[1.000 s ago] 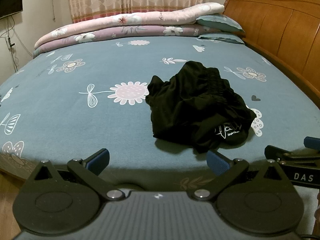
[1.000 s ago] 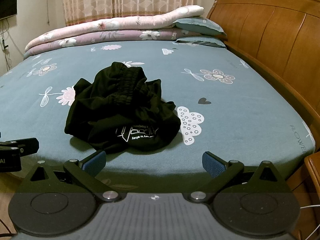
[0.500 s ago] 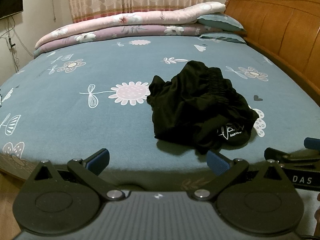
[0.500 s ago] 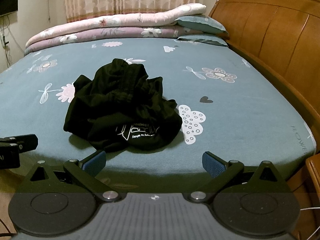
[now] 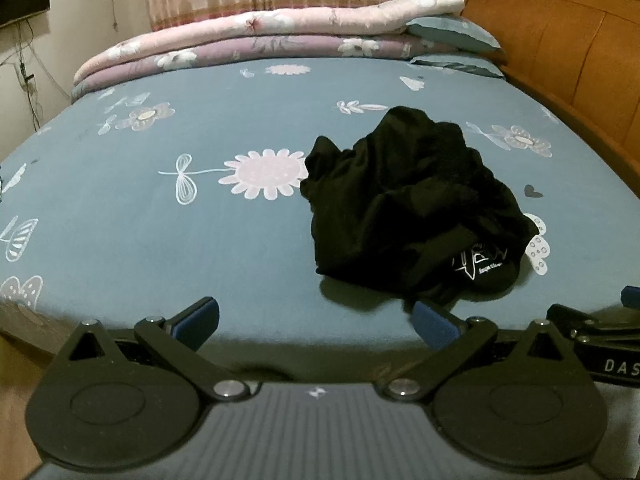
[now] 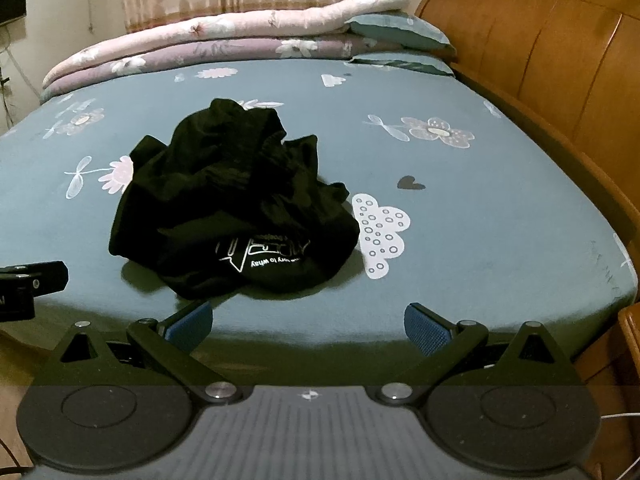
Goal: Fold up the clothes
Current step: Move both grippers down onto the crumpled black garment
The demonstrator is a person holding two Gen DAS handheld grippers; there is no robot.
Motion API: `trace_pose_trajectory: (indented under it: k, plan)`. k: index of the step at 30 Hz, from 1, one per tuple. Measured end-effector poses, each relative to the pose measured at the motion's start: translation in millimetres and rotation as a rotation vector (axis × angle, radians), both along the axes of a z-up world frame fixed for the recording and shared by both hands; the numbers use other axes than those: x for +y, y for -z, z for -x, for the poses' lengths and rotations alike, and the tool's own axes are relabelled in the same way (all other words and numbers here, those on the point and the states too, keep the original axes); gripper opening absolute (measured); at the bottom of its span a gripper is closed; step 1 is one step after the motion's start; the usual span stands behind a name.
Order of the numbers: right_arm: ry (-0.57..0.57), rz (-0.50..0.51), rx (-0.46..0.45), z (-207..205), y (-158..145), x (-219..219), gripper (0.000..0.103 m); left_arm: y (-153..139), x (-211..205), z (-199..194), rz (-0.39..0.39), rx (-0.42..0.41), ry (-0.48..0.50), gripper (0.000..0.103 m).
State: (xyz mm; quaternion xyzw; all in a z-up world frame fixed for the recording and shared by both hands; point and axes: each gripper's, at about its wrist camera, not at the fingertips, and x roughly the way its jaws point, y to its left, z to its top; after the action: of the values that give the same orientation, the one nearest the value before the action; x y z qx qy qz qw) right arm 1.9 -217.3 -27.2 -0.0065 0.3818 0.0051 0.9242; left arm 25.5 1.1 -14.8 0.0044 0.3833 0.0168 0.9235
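Two grippers we hold at the bed's near edge, left gripper (image 5: 316,318) and right gripper (image 6: 308,320), both spread wide and empty; the crumpled black garment (image 6: 236,208) lies on the blue sheet (image 5: 160,240) just ahead.

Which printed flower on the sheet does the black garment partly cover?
The big pink daisy with a drawn stem. The black garment overlaps its right petals, while the other flowers lie clear of the cloth.

The left gripper (image 5: 316,322) is black: two round discs, angled link arms with silver screws, blue ribbed pads (image 5: 434,326) at the fingertips, and a grey ridged body with a small white mark. The right gripper (image 6: 308,322) is identical; its side carries white letters "DAS".
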Motion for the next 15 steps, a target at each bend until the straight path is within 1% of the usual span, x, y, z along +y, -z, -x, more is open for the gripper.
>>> trace_pose_trajectory:
  k: [15]
  plan:
    - [0.011, -0.049, 0.037, -35.4, 12.8, -13.5, 0.103, 16.8, 0.1, -33.4, 0.006, 0.030, 0.000, 0.103]
